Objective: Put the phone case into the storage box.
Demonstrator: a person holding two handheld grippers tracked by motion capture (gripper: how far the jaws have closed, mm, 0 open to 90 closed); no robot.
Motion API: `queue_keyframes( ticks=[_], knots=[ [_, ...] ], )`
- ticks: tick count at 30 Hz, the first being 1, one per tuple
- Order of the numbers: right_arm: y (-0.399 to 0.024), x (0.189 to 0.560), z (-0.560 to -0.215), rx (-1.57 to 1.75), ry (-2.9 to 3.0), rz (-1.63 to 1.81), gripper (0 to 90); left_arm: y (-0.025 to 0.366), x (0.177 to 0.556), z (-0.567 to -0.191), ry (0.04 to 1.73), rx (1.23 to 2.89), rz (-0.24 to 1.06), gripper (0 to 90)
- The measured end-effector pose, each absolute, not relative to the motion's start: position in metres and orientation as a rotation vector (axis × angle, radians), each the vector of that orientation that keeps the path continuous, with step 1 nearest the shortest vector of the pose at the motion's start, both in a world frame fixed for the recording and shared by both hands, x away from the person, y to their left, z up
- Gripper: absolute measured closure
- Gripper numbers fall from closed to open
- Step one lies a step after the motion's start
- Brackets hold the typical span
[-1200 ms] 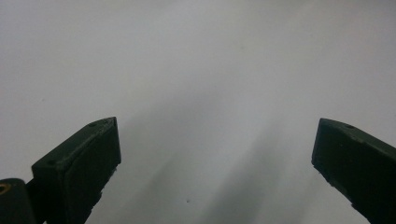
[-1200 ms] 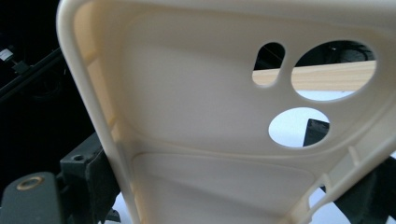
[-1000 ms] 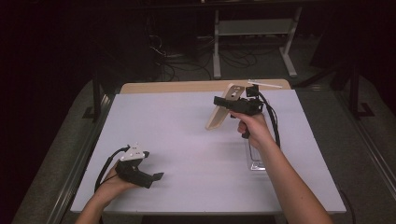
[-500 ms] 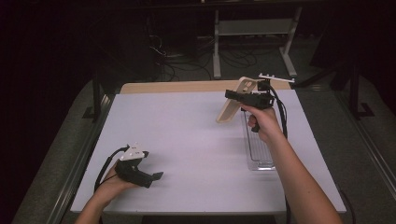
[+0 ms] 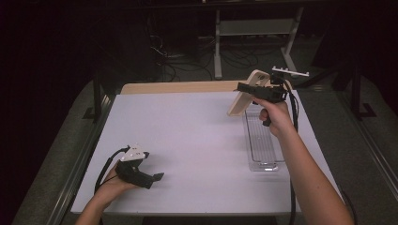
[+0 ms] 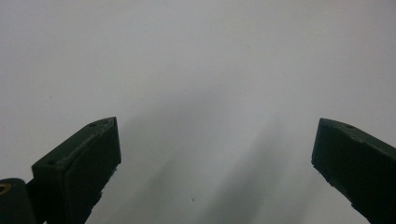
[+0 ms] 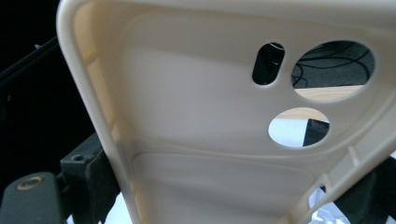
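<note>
white table [image 5: 187,140], wooden strip [image 5: 178,87] along its far edge; clear plastic tray [image 5: 263,145] lying flat at right; behind on dark floor: metal stand [image 5: 253,28], loose cables [image 5: 178,61]

Two black jaws of the left gripper [image 6: 212,168] are seen rising from the lower left and lower right of the frame, set wide apart. Between and above them a bare white table surface [image 6: 196,60] is shown, crossed by soft grey shadows.
</note>
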State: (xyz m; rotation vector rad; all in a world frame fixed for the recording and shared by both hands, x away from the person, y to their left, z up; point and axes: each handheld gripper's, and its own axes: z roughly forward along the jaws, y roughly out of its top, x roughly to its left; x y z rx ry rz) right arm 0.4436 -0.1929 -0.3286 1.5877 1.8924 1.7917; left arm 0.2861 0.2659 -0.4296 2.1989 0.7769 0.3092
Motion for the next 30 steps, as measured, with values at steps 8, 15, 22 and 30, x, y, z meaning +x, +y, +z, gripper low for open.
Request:
queue_keyframes(
  ticks=[8,15,22,30],
  knots=[
    [-0.209,0.449,-0.326,1.620,1.865,1.752,9.5,0.267,0.286,-0.429,0.773,2.207,0.313,1.0],
    [-0.221,0.452,-0.324,1.646,1.852,1.704,9.6,0.267,0.286,-0.429,0.775,2.208,0.312,1.0],
    [-0.229,0.455,-0.320,1.638,1.868,1.595,9.6,0.267,0.286,-0.430,0.779,2.204,0.308,1.0],
    [-0.226,0.460,-0.318,1.635,1.929,1.463,9.6,0.267,0.286,-0.430,0.776,2.207,0.309,1.0]
  ],
)
